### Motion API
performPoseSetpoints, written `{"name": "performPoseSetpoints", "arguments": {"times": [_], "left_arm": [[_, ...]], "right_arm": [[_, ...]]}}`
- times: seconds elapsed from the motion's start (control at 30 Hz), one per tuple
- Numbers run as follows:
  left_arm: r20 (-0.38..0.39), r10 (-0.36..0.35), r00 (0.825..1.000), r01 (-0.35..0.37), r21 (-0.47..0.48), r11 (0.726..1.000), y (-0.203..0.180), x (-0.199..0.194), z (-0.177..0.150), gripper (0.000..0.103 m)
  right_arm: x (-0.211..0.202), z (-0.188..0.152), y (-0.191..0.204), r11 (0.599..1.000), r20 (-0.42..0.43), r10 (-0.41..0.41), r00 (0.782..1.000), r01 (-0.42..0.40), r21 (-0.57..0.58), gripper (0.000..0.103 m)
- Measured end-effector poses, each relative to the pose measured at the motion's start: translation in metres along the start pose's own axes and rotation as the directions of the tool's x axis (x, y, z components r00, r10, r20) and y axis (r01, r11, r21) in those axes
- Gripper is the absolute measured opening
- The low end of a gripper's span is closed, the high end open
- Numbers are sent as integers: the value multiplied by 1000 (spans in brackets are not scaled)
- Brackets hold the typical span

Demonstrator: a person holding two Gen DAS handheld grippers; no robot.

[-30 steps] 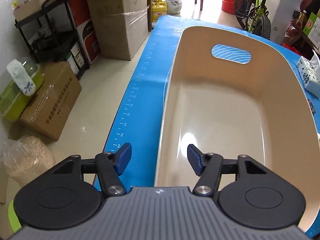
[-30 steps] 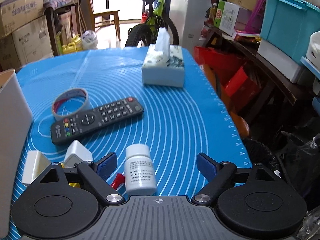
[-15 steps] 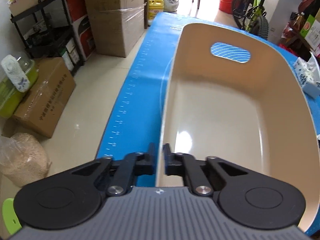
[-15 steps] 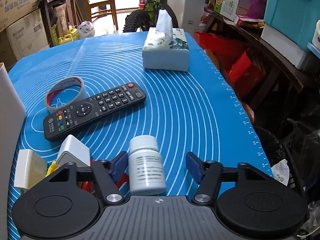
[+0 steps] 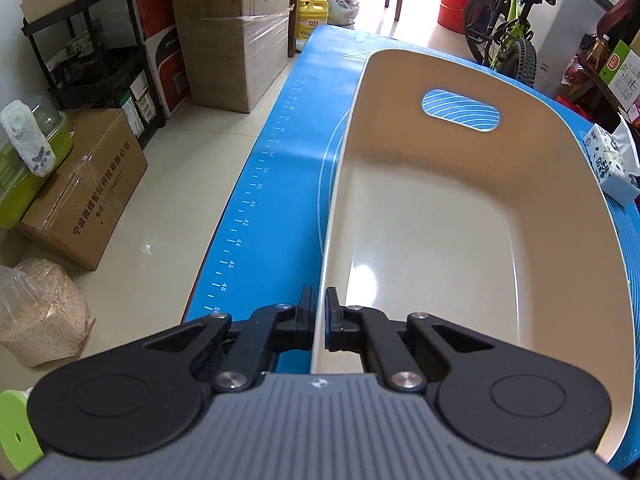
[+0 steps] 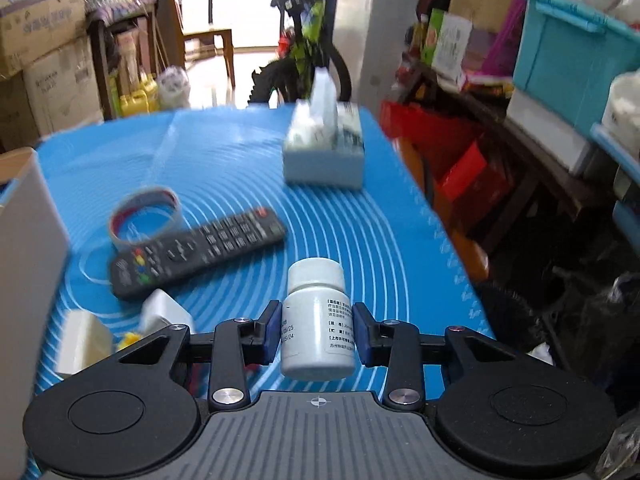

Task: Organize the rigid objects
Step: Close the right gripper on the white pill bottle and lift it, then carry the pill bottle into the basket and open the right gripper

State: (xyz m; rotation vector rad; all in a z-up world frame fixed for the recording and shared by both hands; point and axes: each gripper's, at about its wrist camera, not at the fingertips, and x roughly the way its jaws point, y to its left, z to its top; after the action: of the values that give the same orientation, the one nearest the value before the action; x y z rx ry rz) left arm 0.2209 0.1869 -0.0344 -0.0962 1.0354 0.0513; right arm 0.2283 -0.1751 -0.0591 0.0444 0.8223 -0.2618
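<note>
An empty beige plastic bin (image 5: 440, 232) with a handle cutout lies on the blue mat (image 5: 280, 184). My left gripper (image 5: 319, 312) is shut on the bin's near left rim, one finger outside the wall and one inside. In the right wrist view a white pill bottle (image 6: 316, 304) with a printed label stands upright between my right gripper's (image 6: 317, 334) blue pads. The jaws are closing and both pads touch the bottle's sides. It looks raised a little off the mat. The bin's outer wall (image 6: 28, 260) shows at the left edge.
On the mat lie a black remote (image 6: 200, 248), a tape roll (image 6: 146, 216), two white adapters (image 6: 166, 314) (image 6: 84, 340) and a small yellow piece (image 6: 130, 338). A tissue box (image 6: 324, 156) stands at the back. Cardboard boxes, a bicycle and shelves surround the table.
The left jaws went from apart to shut on the bin's rim. The right jaws closed in from wide onto the white bottle, and the right view rose slightly and is blurred.
</note>
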Motion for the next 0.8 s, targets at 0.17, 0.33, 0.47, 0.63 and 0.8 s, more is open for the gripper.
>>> {"name": "performPoseSetpoints", "arguments": {"times": [0.17,0.33,0.47,0.63,0.8], "left_arm": [[0,-19,1000,19,-14,1000,2,1,-1,5],[1,-16,1000,16,-8,1000,1,2,-2,5],[1,-14,1000,14,-6,1000,0,2,-2,5],[1,-13,1000,13,-6,1000,0,2,-2,5],[-1,-14,1000,14,-10,1000,1,2,-2,5]], "right_arm": [[-36,20,16,999,84,39,996,-40,10,44],[-65,41,46,991,154,133,979,-136,6,44],[-78,52,77,977,179,210,961,-210,-17,44],[-82,58,118,956,175,294,940,-291,-41,44],[-75,55,169,938,150,340,928,-322,-132,44]]}}
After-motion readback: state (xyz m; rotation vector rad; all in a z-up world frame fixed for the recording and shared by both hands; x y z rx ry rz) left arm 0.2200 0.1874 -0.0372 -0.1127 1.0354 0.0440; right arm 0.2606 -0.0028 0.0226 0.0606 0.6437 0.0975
